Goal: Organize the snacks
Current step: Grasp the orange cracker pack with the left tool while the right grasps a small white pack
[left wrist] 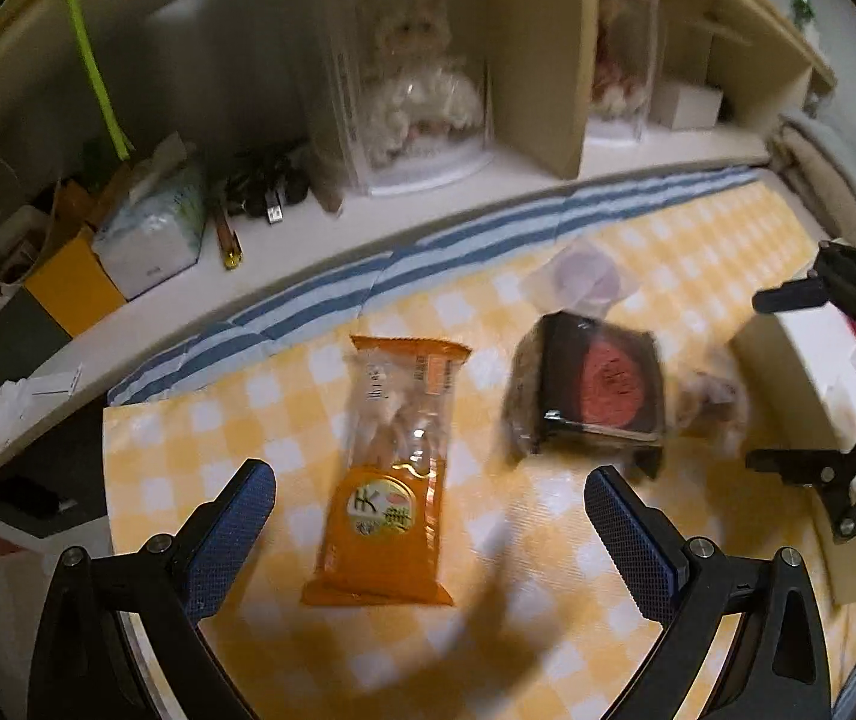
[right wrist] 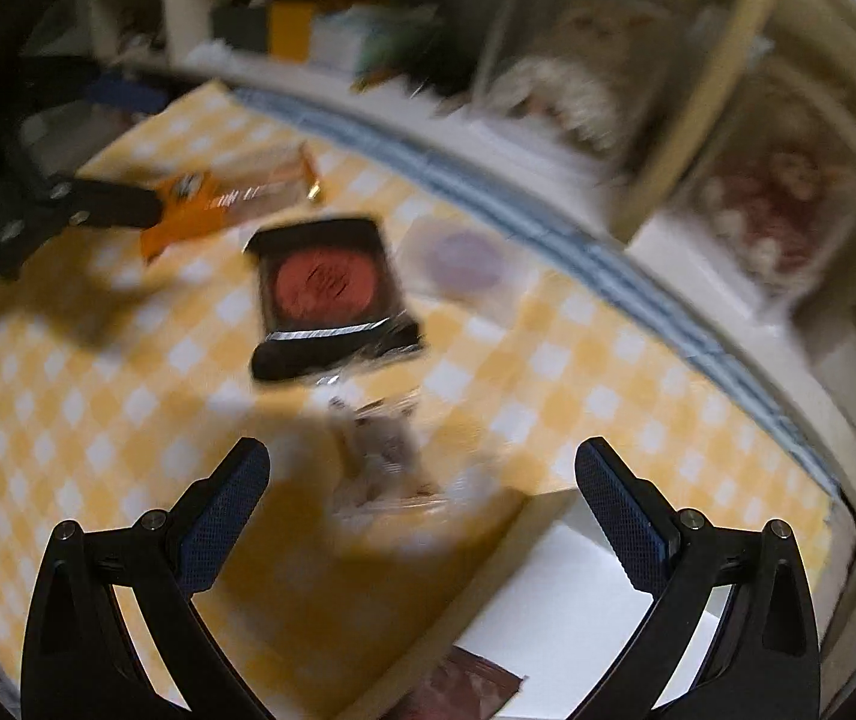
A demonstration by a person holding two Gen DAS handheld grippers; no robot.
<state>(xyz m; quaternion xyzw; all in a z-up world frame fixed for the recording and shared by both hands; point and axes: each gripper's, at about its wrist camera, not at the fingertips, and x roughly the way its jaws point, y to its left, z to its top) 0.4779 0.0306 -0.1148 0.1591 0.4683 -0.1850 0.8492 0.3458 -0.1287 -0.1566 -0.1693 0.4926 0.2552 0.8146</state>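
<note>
In the left wrist view the left gripper [left wrist: 428,510] hangs over the yellow checked tablecloth [left wrist: 188,450] with its blue-padded fingers [left wrist: 236,516] spread wide and nothing between them; the orange snack packet [left wrist: 395,474] lies flat on the cloth in the gap, its printed end nearest and its clear end pointing to 12 o'clock, touching neither pad. Beyond it, toward 1 o'clock, sits the black packet with a red round label [left wrist: 596,390], and just past that at 1 o'clock a clear packet with a purplish disc [left wrist: 587,279]. At 3 o'clock a small blurred clear-wrapped snack [left wrist: 713,399] lies just beside a white box [left wrist: 818,372], over which the right gripper [left wrist: 788,384] shows from the side, its fingers apart. In the right wrist view that gripper [right wrist: 422,504] is likewise wide open and empty, poised above the blurred clear-wrapped snack and the box's near corner; something reddish lies in the box at 6 o'clock, too blurred to name. Farthest back, a blue-striped cloth edge [left wrist: 488,228] borders a pale shelf [left wrist: 368,204] holding a tissue pack [left wrist: 152,228] at 10 o'clock and clear display cases [left wrist: 416,90] at 12 o'clock.
</note>
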